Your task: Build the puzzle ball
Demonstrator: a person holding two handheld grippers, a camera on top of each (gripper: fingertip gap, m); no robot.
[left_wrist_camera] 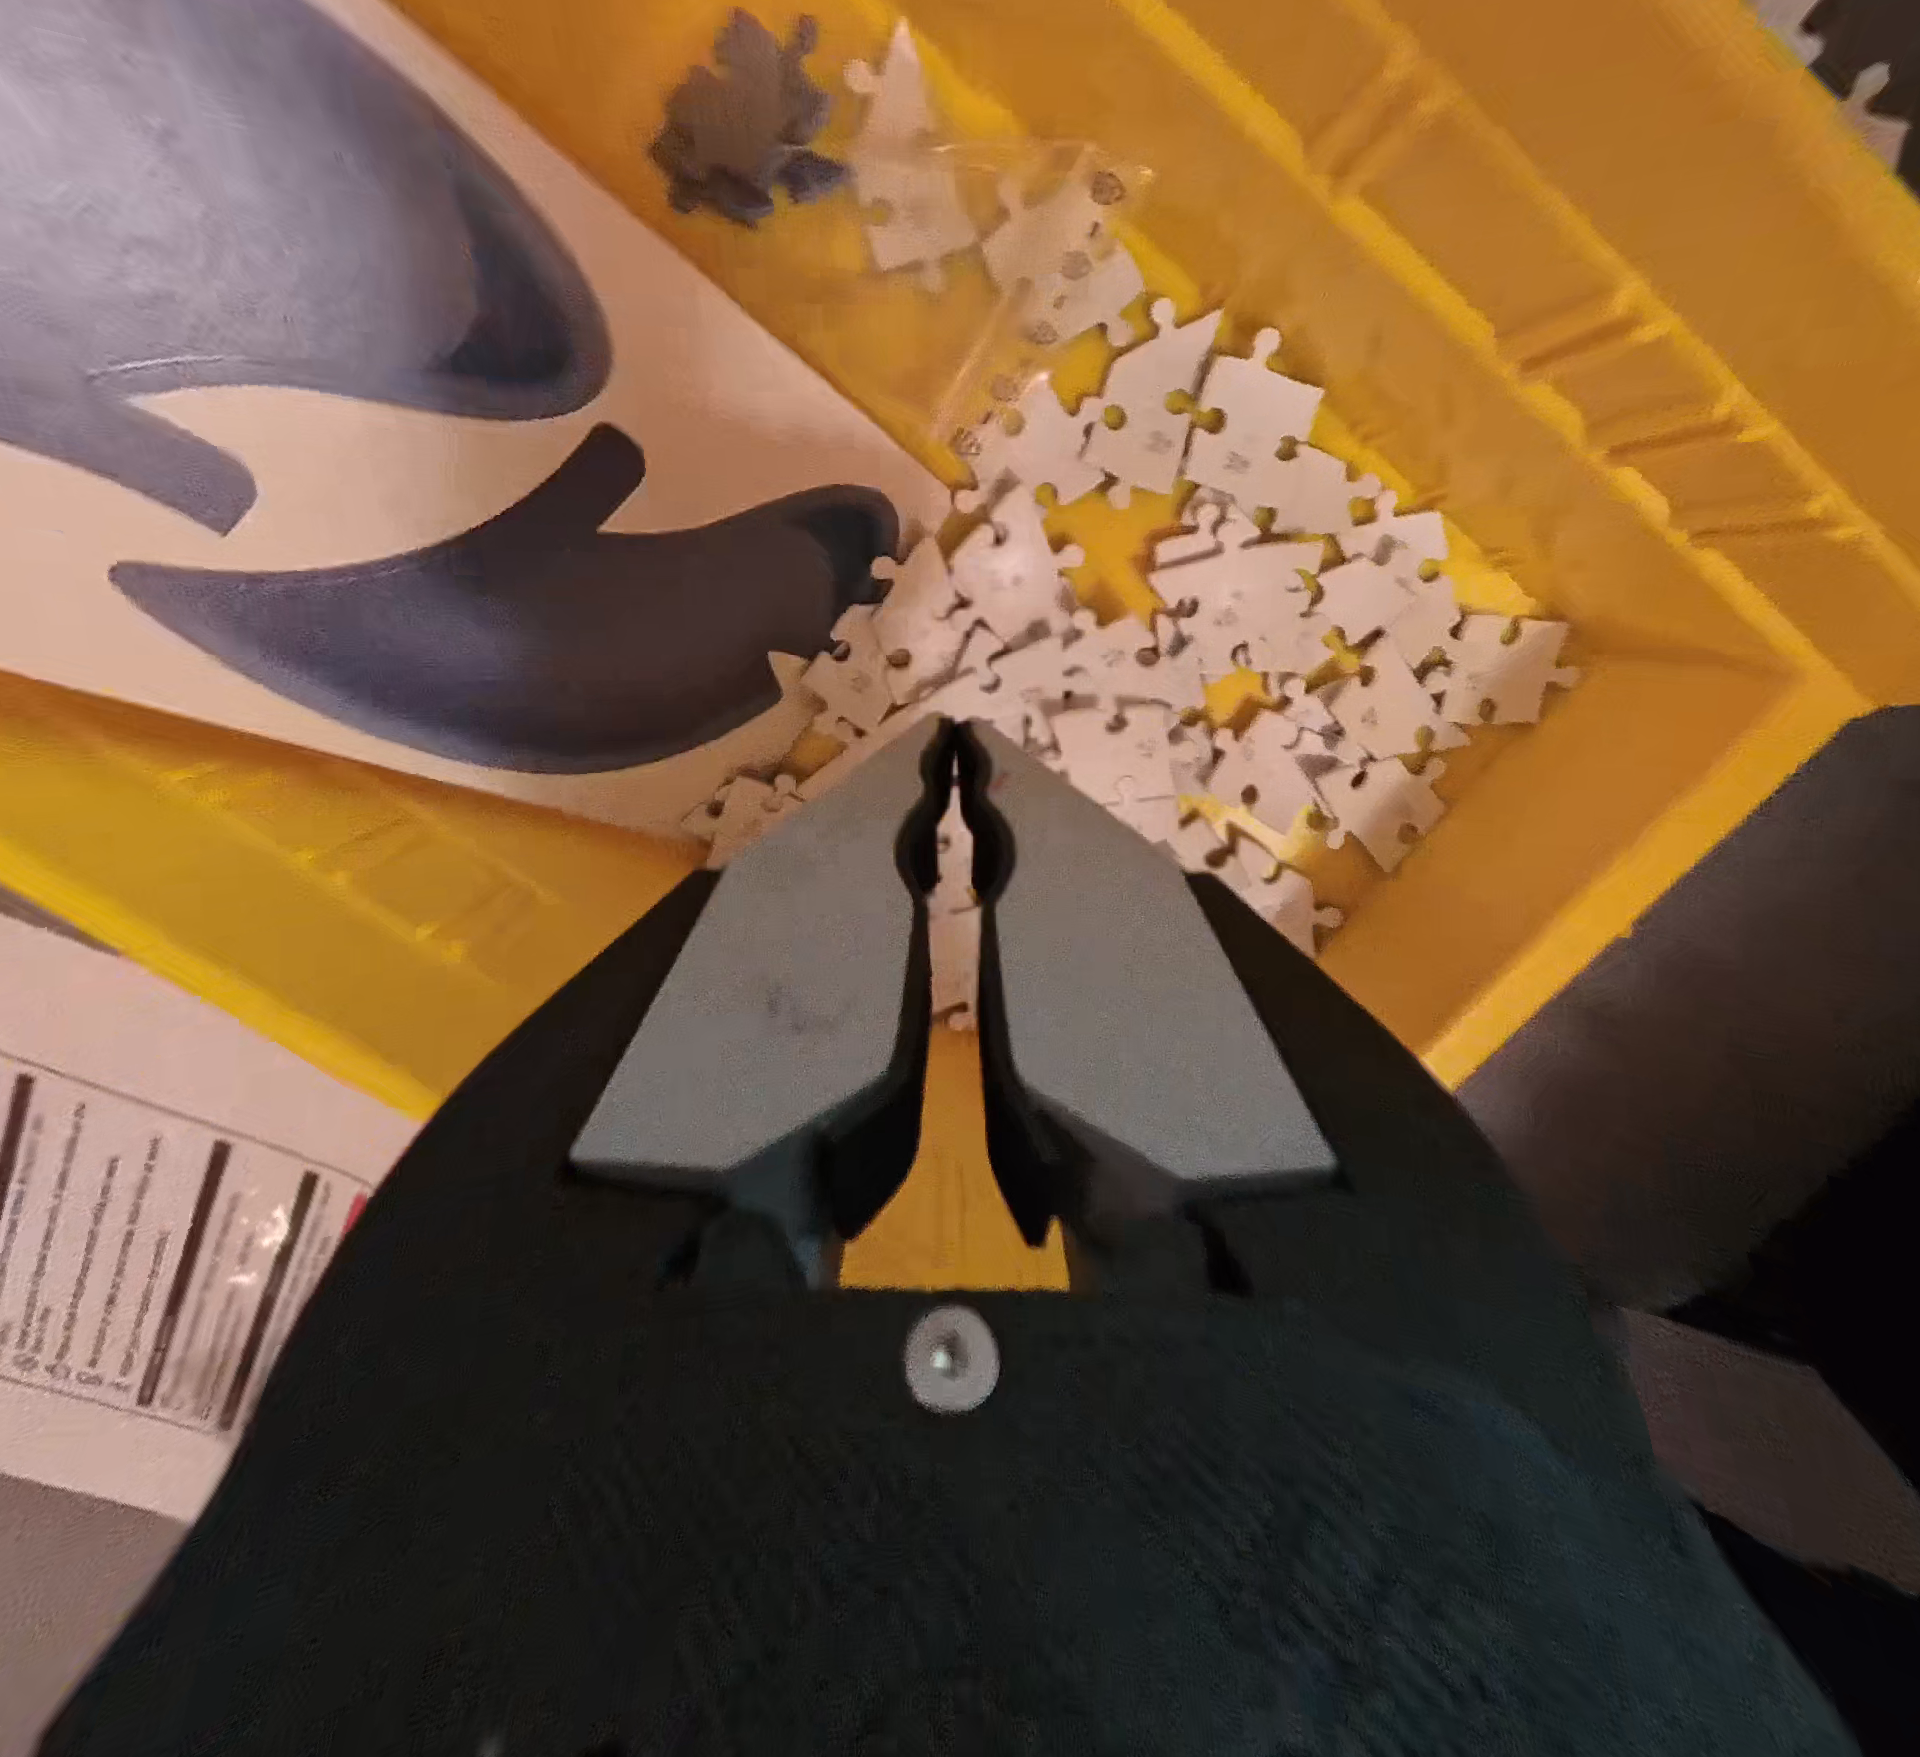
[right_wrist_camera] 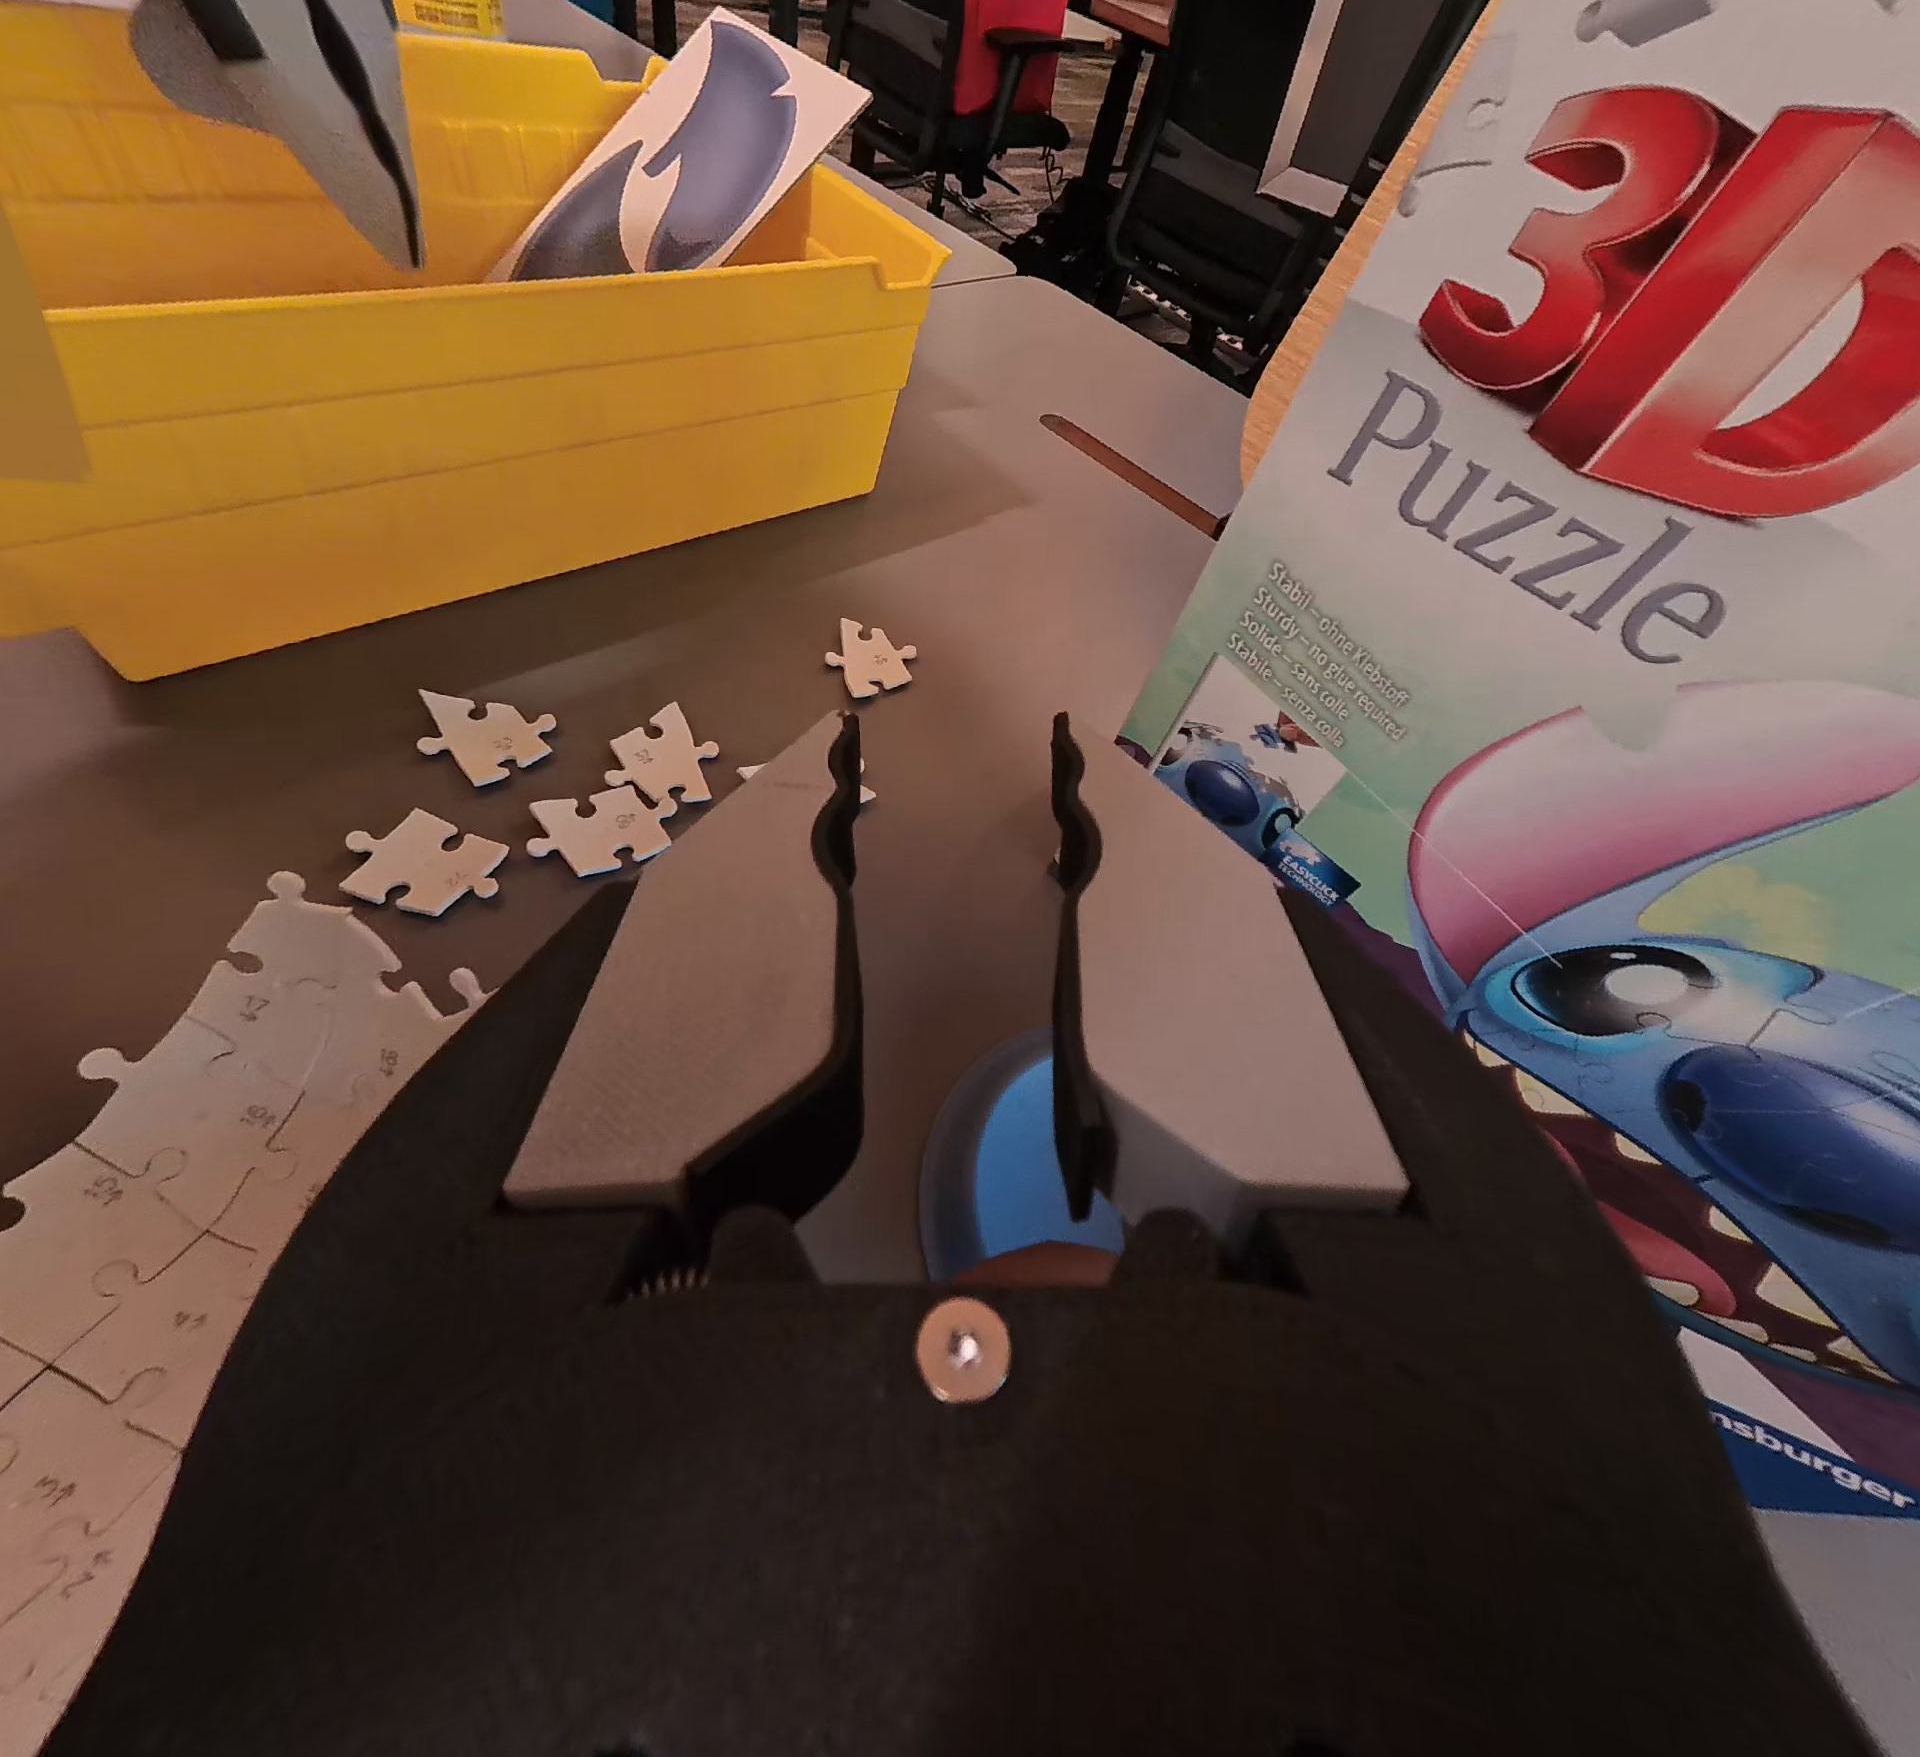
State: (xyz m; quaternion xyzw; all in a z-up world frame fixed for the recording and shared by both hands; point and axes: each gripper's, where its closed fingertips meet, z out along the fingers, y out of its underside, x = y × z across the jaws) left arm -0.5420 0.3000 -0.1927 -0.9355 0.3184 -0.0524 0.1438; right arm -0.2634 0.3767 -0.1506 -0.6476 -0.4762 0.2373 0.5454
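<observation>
Grey desk [right_wrist_camera: 987, 502] carries a yellow bin [right_wrist_camera: 468, 419], a puzzle box [right_wrist_camera: 1558, 668] standing at the right, and a joined curved strip of pieces [right_wrist_camera: 156, 1188] at the left. Loose white puzzle pieces [right_wrist_camera: 582, 793] lie face down between them. More pieces [left_wrist_camera: 1226, 585] fill the bin, where the left tool [left_wrist_camera: 954, 751] points down, clenched; whether it pinches a piece is unclear. Right tool [right_wrist_camera: 954, 741] hovers released above the desk.
</observation>
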